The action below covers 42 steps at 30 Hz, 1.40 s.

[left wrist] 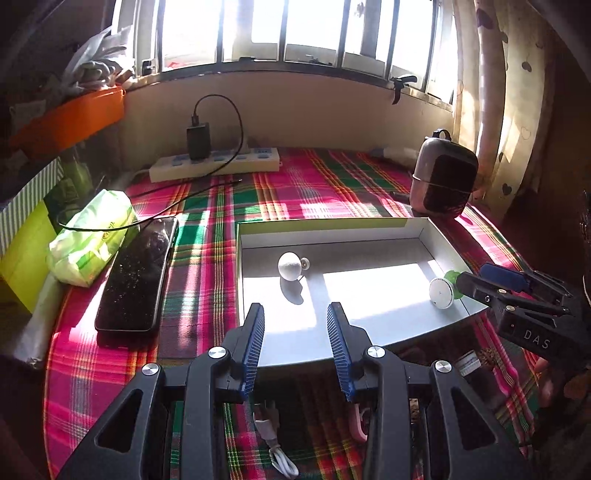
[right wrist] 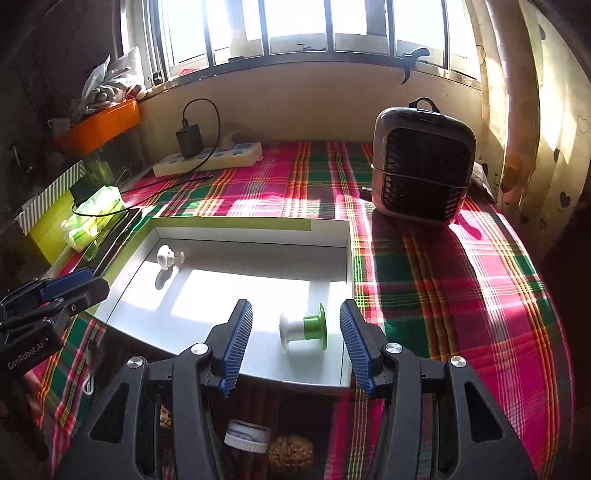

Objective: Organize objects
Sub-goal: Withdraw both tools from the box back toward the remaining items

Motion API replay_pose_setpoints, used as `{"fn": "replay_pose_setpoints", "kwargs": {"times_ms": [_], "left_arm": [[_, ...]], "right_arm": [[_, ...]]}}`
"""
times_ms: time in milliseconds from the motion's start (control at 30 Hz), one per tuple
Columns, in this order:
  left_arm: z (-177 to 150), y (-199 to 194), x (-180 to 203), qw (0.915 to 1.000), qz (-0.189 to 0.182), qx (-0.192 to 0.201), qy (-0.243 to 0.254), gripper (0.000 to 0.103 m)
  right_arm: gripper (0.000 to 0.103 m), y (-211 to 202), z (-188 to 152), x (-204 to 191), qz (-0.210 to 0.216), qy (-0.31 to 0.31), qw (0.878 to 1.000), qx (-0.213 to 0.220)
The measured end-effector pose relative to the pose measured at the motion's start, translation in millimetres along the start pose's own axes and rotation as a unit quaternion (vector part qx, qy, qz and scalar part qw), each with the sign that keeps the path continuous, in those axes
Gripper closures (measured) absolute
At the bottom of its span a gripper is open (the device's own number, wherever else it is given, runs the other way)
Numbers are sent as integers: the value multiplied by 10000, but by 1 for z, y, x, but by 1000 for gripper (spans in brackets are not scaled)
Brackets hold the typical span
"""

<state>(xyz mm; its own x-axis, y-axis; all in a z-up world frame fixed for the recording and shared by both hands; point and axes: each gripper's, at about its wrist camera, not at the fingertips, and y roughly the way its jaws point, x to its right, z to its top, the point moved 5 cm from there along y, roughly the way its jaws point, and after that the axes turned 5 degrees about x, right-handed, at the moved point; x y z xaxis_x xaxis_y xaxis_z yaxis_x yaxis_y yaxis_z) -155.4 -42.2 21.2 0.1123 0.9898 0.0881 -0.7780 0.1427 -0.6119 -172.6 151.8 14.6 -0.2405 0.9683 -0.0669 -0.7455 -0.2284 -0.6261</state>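
Green-and-white spool [right wrist: 303,329], on its side in tray [right wrist: 240,236], axis running left-right

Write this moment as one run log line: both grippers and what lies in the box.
left gripper: open, empty | right gripper: open, empty | box: white knob, green-and-white spool inside

Barred window [left wrist: 295,33] blazing with daylight, cream wall [left wrist: 295,107] beneath its sill, heart-print curtain [left wrist: 517,110] at right, plaid tablecloth [right wrist: 461,277] striped with sun patches
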Motion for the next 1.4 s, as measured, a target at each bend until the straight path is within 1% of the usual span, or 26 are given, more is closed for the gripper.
{"fn": "replay_pose_setpoints", "kwargs": {"times_ms": [233, 367, 467, 600, 733, 833, 933, 1167, 1400], "left_arm": [[-19, -15, -4, 9998, -66, -15, -167, 70], [-28, -25, -8, 9998, 6, 26, -173, 70], [-37, -29, -13, 9997, -18, 5, -228, 69], [-49, -31, -19, 9994, 1, -96, -332, 69], [-59, -28, -21, 9992, 16, -210, -325, 69], [-65, -27, -20, 9991, -46, -267, -326, 69], [-70, -24, -20, 9988, -17, -370, -305, 69], [-76, -23, -22, 9984, 63, -427, -369, 69], [-82, -22, -28, 9974, 33, -493, -517, 69]], "right_arm": [[53, -16, -15, 2, -76, -1, 10000, 16], [53, -25, -21, 5, -118, 29, 9999, 74], [53, -30, -27, 7, -102, 73, 9999, 90], [53, -35, -36, 11, -68, 162, 9998, 69], [53, -39, -42, 17, -98, 252, 9996, 67], [53, -41, -45, 19, -100, 294, 9995, 76], [53, -42, -50, 21, -114, 300, 9995, 52], [53, -43, -62, 33, -223, 397, 9989, -53], [53, -39, -66, 25, -8, 305, 9994, -177]]}}
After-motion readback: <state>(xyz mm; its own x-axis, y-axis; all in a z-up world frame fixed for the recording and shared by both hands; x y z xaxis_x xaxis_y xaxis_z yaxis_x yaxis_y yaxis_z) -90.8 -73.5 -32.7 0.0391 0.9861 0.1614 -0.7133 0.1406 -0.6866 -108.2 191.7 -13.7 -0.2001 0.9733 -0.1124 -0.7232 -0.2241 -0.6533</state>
